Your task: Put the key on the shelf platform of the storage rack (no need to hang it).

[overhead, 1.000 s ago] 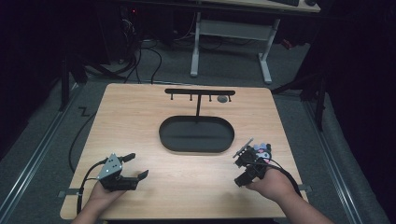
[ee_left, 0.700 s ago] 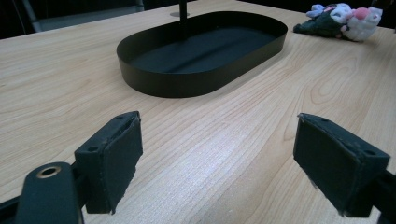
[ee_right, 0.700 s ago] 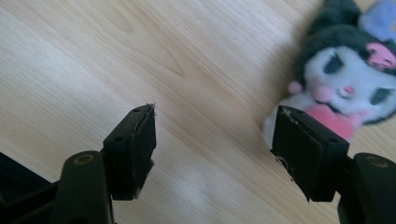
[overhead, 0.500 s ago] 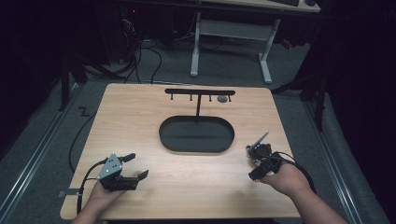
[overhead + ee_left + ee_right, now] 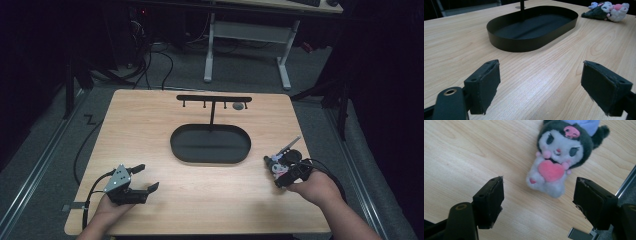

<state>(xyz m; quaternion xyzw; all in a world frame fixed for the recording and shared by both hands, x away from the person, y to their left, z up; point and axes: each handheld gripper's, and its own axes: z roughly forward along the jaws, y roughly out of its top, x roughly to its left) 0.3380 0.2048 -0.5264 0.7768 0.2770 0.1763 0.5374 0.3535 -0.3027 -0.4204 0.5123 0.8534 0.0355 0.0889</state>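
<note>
Lying on the wooden table [image 5: 150, 135] near its right edge, at about four o'clock from the black tray [image 5: 210, 143], is the plush toy [image 5: 559, 157], face up with a pink heart on its tummy. The right gripper [image 5: 539, 202] hangs just over it; its jaws have just been opening and stand apart, not touching the toy. The left gripper [image 5: 142, 181], at seven o'clock from the tray, has its jaws wide apart over bare wood.
</note>
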